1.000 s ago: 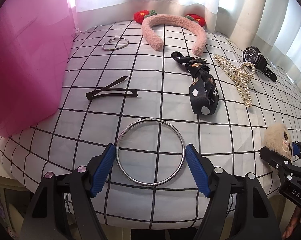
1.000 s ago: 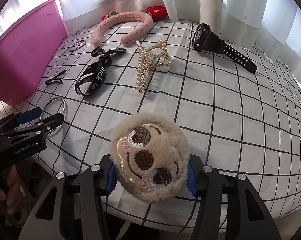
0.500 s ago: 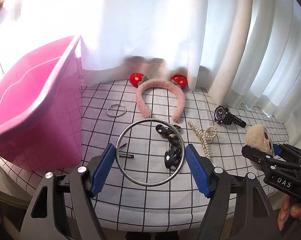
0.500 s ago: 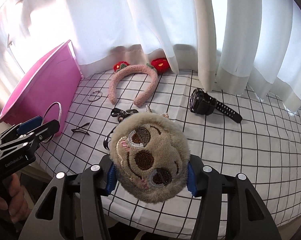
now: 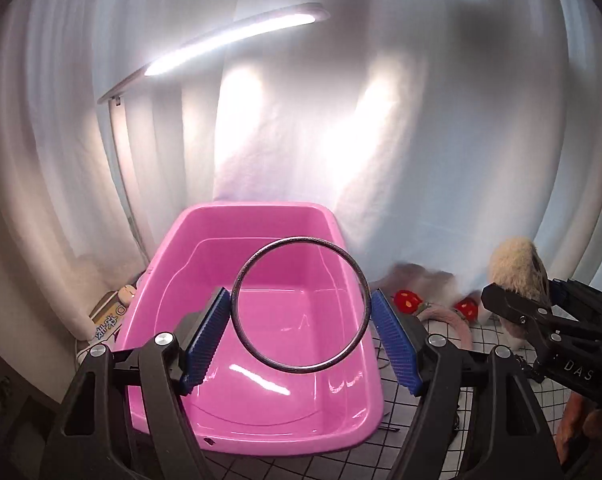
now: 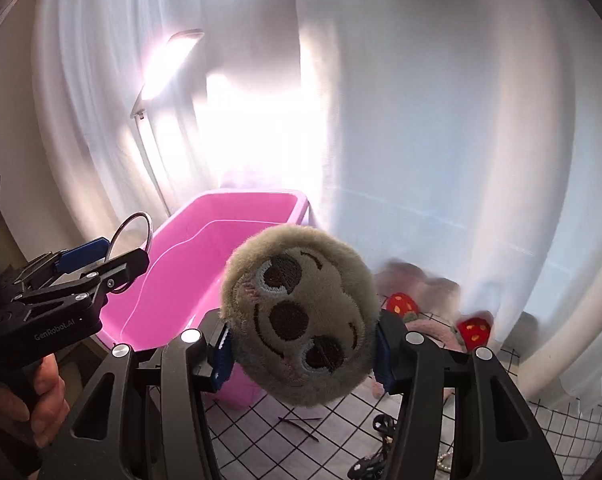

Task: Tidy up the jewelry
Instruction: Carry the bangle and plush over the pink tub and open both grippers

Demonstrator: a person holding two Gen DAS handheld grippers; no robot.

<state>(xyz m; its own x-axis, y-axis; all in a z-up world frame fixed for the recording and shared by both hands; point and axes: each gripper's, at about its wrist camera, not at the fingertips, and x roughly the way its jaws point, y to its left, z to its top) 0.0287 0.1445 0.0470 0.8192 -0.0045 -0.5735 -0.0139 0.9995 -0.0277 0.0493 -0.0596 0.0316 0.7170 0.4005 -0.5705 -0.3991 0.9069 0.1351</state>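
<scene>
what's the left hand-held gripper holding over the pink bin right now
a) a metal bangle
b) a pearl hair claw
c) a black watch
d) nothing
a: the left hand-held gripper has its blue pads closed on the two sides of a round metal bangle, held in the air with the open pink bin behind and below it in the left wrist view.

The left gripper (image 5: 301,332) clamps a silver bangle (image 5: 301,305) between its 2 blue pads (image 5: 205,336), held above the pink tub (image 5: 261,408).
</scene>
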